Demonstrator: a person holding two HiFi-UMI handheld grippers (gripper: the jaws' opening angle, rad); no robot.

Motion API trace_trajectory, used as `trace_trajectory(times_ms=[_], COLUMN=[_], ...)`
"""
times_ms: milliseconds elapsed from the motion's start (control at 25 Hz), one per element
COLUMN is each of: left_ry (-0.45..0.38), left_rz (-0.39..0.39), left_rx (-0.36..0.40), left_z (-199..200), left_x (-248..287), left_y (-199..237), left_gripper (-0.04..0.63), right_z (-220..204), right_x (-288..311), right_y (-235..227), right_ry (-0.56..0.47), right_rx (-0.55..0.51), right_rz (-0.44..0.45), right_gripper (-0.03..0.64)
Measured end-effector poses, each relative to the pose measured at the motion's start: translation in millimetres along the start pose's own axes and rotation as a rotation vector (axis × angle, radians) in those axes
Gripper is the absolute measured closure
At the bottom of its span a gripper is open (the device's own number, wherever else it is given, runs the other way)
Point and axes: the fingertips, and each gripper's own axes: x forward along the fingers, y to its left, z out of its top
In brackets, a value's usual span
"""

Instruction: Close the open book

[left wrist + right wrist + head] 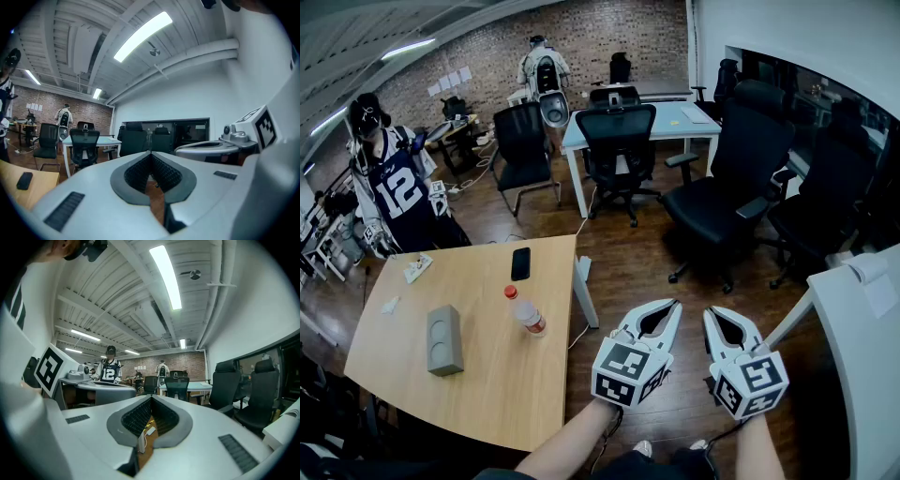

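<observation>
On the corner of a white table (848,337) at the right edge of the head view, a pale curled thing (870,272) is lying; whether it is the open book cannot be told.

Just left of that table, the right gripper (711,312) and the left gripper (673,305) are hovering side by side over the wooden floor (628,253), near each other but apart, both pointing forward and almost level. The left gripper's fingers (136,171) are clenched tip to tip on nothing. The right gripper's fingers (138,416) are clenched the same way, also on nothing. The person's 2 forearms are reaching in from the bottom edge behind the marker cubes.

Farther left, a wooden table (487,384) is carrying a grey block (443,339), a clear bottle with a red cap (526,312), a black phone (520,263) and a small white item (417,268), all apart from one another. Behind its far corner, a person in a jersey numbered 12 (398,192) is standing. Black office chairs (619,141) are ringing a pale blue table (680,120) deeper in the room.
</observation>
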Motion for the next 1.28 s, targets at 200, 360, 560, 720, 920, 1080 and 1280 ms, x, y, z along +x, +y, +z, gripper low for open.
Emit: trace_trajectory(times_ms=[200,360,560,720,920,1080,1280], left_ry=[0.013,0.05,0.075,0.088,0.107,0.126,0.147], left_rz=[-0.031,-0.079,-0.177,-0.264,-0.38,-0.492,-0.596], left_rx=[0.014,0.036,0.036,0.052,0.075,0.107,0.128], left_z=[-1,-11,-18,-20,-25,-46,-63], left_x=[41,81,138,185,236,282,330], left_y=[-16,-47,-110,-169,-242,-297,-341], left_gripper=[0.591,0.591,0.589,0.589,0.589,0.589,0.589], right_z=[-9,-22,-32,-38,-49,-74,-100], right_x=[-6,-28,-75,-121,-185,-233,-272], right_y=[-49,-96,-163,-225,-298,-355,-409], right_ry=[0.017,0.046,0.048,0.038,0.02,-0.004,0.025], right_rx=[-0.007,0.024,0.061,0.083,0.106,0.121,0.129], right_rz=[-0.073,-0.157,-0.255,-0.344,-0.474,-0.577,-0.689], right_gripper=[0.614,0.614,0.614,0.614,0.614,0.614,0.614])
